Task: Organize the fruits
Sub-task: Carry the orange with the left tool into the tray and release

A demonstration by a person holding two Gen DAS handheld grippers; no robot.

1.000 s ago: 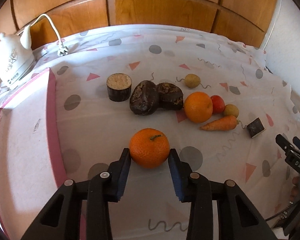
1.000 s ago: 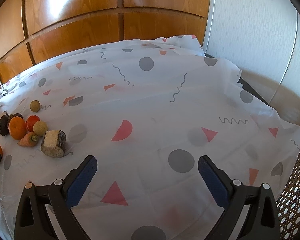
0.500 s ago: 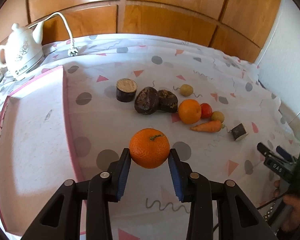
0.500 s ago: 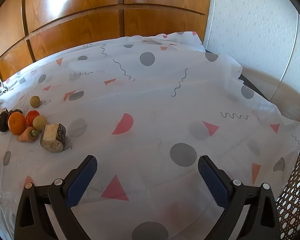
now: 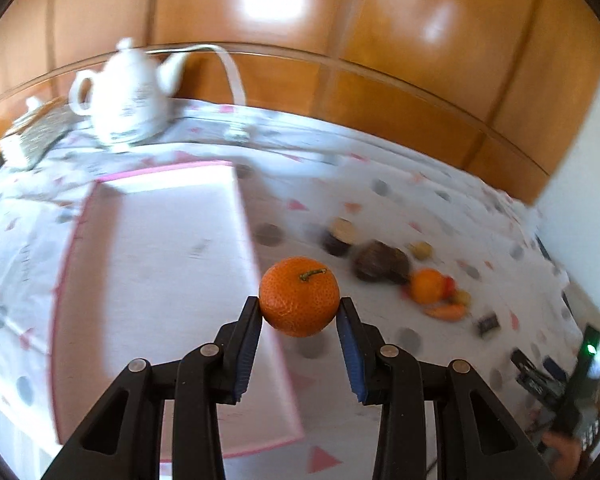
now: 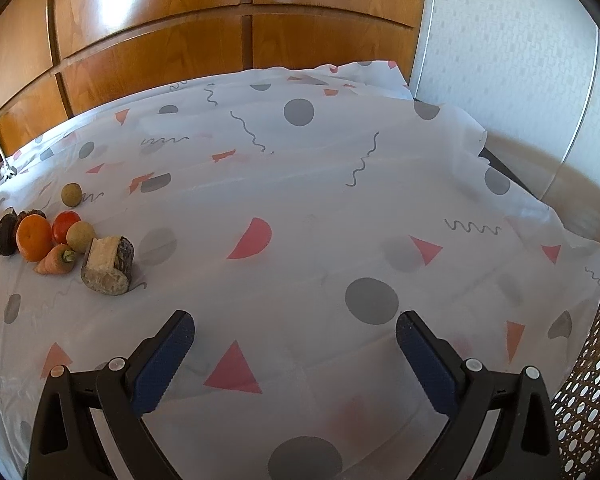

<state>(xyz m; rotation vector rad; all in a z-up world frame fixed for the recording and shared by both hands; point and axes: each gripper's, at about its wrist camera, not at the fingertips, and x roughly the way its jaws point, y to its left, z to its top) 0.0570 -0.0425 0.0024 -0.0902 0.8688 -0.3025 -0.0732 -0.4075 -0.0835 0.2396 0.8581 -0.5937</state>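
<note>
Orange mandarin (image 5: 299,296) is shown clamped between the narrowly set jaws of the left gripper (image 5: 299,312) at centre frame beside the still-bare pink tray (image 5: 80,240), while remaining produce (image 6: 56,240) lies at mid-left and the right gripper (image 6: 295,344) gapes wide and unladen.

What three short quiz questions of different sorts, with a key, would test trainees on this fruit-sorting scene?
1. True or false: the left tongs are shut on the mandarin.
2. Which lies nearest the right tongs? A carrot; B cut log-like piece; C tomato.
3. Fill in: the pink-rimmed tray sits on the ___ side of the held mandarin in the left wrist view.

Key: 1 true; 2 B; 3 left.
</note>
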